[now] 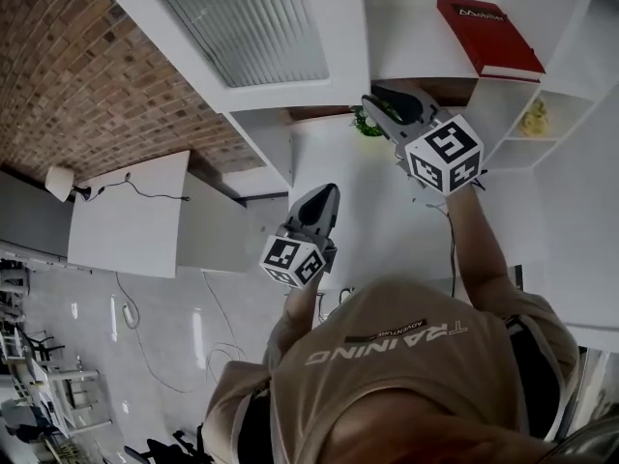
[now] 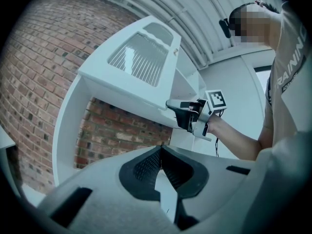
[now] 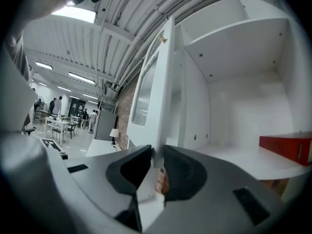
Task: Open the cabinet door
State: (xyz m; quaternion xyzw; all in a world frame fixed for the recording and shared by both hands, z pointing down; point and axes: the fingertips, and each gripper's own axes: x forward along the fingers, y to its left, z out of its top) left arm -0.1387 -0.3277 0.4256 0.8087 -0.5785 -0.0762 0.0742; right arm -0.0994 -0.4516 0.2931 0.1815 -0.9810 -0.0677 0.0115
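The white cabinet door (image 1: 261,27), with a ribbed glass panel, stands swung out from the cabinet. My right gripper (image 1: 373,101) is shut on the door's free edge. The right gripper view shows that door (image 3: 163,82) edge-on, pinched between the dark pads of the right gripper (image 3: 157,157). Lower and to the left, my left gripper (image 1: 328,191) hangs in the air with its jaws together and nothing in them. In the left gripper view the left gripper (image 2: 161,149) is shut, and beyond it the right gripper (image 2: 178,106) holds the door (image 2: 139,62).
A red book (image 1: 488,37) lies on an open cabinet shelf; it also shows as the red book (image 3: 287,149). A small green plant (image 1: 368,124) and a yellow object (image 1: 534,116) sit on lower shelves. A brick wall (image 1: 77,75), a white desk (image 1: 131,216) and a lamp (image 1: 60,182) are at the left.
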